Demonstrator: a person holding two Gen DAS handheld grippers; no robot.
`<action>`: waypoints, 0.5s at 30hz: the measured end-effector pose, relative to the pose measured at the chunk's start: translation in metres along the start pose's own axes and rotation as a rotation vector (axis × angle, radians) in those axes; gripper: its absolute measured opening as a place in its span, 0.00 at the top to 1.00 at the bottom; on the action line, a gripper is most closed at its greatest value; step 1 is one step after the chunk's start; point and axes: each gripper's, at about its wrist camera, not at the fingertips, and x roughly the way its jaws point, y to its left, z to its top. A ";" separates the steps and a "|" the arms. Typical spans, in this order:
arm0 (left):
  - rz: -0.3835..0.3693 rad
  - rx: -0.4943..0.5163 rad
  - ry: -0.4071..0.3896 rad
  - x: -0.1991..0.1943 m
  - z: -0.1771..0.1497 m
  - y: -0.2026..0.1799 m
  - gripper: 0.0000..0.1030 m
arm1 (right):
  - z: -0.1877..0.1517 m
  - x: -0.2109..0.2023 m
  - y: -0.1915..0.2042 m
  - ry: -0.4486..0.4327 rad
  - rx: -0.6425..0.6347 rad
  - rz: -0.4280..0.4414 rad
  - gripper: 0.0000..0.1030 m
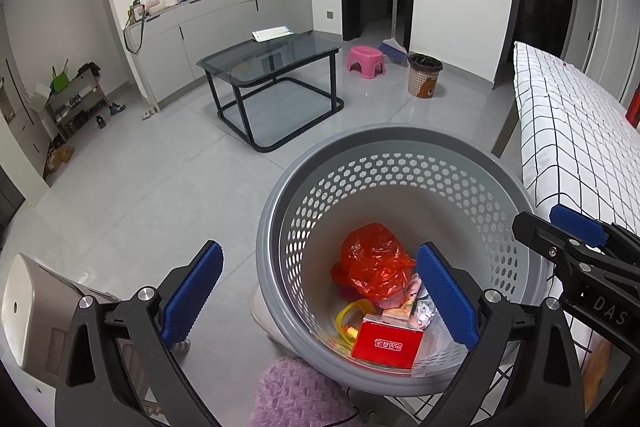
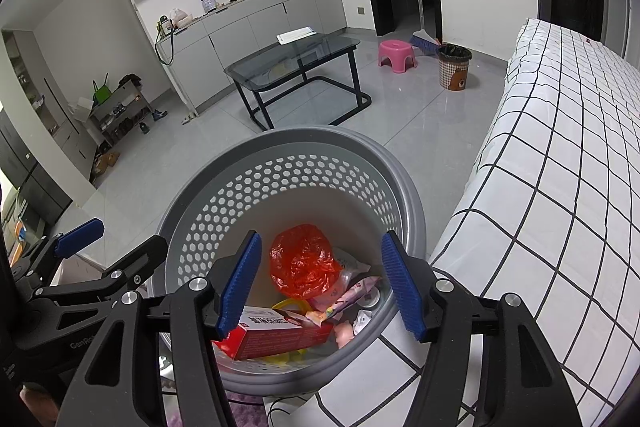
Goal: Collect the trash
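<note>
A grey perforated basket point(image 1: 400, 147) stands on the floor beside the bed; it also shows in the right wrist view point(image 2: 280, 143). It holds a red plastic bag point(image 1: 374, 261) point(image 2: 304, 261), a red box point(image 1: 386, 345) point(image 2: 276, 337), a yellow ring point(image 1: 352, 313) and pink wrappers point(image 2: 352, 293). My left gripper point(image 1: 320, 295) is open and empty, straddling the basket's near left rim. My right gripper point(image 2: 320, 283) is open and empty above the basket's inside; it shows at the right in the left wrist view point(image 1: 576, 233).
A bed with white checked cover point(image 2: 560, 155) runs along the right. A glass coffee table point(image 1: 272, 59), pink stool point(image 1: 366, 57) and patterned bin point(image 1: 424, 75) stand farther off. A purple fuzzy cloth point(image 1: 296, 393) lies near the basket. A beige appliance point(image 1: 36, 311) sits left.
</note>
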 end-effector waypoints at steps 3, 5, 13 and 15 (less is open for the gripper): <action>0.006 0.001 0.002 0.001 0.000 -0.001 0.06 | 0.000 0.000 0.000 0.000 0.000 0.000 0.42; 0.010 -0.001 0.004 0.001 0.000 0.000 0.06 | 0.000 0.000 0.000 0.000 0.001 0.000 0.42; 0.011 -0.004 0.005 0.002 0.000 0.000 0.06 | 0.000 0.000 0.000 0.000 0.000 0.000 0.42; 0.013 -0.004 0.007 0.002 0.000 0.000 0.06 | 0.000 0.000 0.000 0.000 0.001 0.000 0.42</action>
